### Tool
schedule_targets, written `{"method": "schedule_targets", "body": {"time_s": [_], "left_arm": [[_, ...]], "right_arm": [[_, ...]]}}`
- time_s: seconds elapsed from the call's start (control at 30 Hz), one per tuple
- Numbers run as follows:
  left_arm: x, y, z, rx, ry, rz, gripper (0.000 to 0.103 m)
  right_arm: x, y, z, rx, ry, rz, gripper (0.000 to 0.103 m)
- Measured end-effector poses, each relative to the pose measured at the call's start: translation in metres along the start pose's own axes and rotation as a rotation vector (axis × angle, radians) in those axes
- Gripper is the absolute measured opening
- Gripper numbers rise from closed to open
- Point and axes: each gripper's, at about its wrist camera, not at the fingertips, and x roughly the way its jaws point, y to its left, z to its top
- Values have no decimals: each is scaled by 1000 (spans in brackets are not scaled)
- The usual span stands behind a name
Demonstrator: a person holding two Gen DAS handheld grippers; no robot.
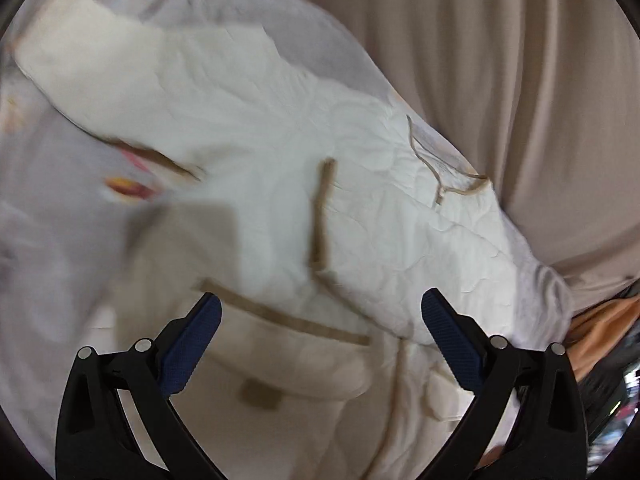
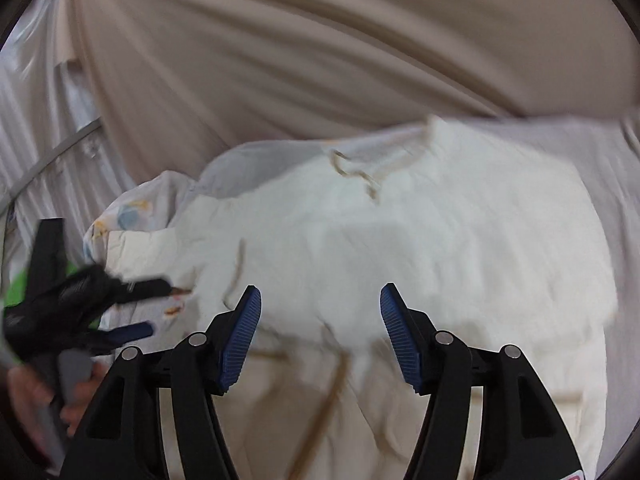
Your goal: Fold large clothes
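Observation:
A cream quilted jacket with tan trim lies spread on a pale printed bed sheet; it also fills the right wrist view. One sleeve reaches to the far left. A tan-edged pocket lies between the fingers of my left gripper, which is open and empty just above the cloth. My right gripper is open and empty over the jacket's body. The left gripper also shows in the right wrist view, open beside the sleeve.
Beige curtains hang behind the bed, and show in the right wrist view. The sheet carries coloured prints. A green patch and the person's hand sit at the left. Orange fabric lies at the right edge.

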Motion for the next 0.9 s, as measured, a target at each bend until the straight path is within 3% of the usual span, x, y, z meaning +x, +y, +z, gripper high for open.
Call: {"method": "schedule_targets", "body": {"time_s": [0.13, 0.2, 0.23, 0.3, 0.33, 0.4, 0.43, 0.47, 0.53, 0.6, 0.67, 0.7, 0.77, 0.8, 0.9], "left_arm": [[63, 6, 0, -100, 130, -44, 97], [73, 2, -1, -105, 101, -29, 90], [75, -5, 0, -80, 91, -35, 82], [80, -24, 3, 14, 94, -70, 43], [83, -34, 6, 57, 100, -70, 29], [84, -52, 16, 135, 75, -55, 10], [80, -62, 22, 173, 53, -54, 7], [73, -71, 30, 207, 9, -51, 7], [56, -83, 43, 252, -70, -72, 6], [44, -91, 54, 289, -142, -64, 6], [47, -87, 57, 320, -166, -13, 6], [65, -81, 57, 327, -135, 31, 6], [105, -66, 49, 322, -45, 115, 6], [125, -54, 42, 309, -1, 162, 6], [132, -43, 30, 289, -32, 139, 8]], "right_arm": [[-28, -73, -28, 204, 29, -125, 62], [-38, -105, -31, 286, 6, -179, 63], [-41, -120, -30, 322, -6, -190, 63], [-37, -150, -26, 395, -24, -211, 63], [-30, -157, -26, 424, -24, -214, 63], [-13, -176, -17, 499, -11, -220, 61], [-4, -183, -13, 523, -12, -203, 50], [1, -180, -4, 529, -15, -192, 28], [0, -170, 11, 506, -66, -168, 12], [-21, -147, 25, 422, -208, -153, 11], [-20, -138, 23, 357, -248, -171, 10], [-7, -141, 20, 338, -197, -202, 10], [39, -163, -3, 364, 16, -263, 10], [40, -165, -8, 380, 14, -249, 10], [15, -150, 0, 331, -37, -272, 12]]}}
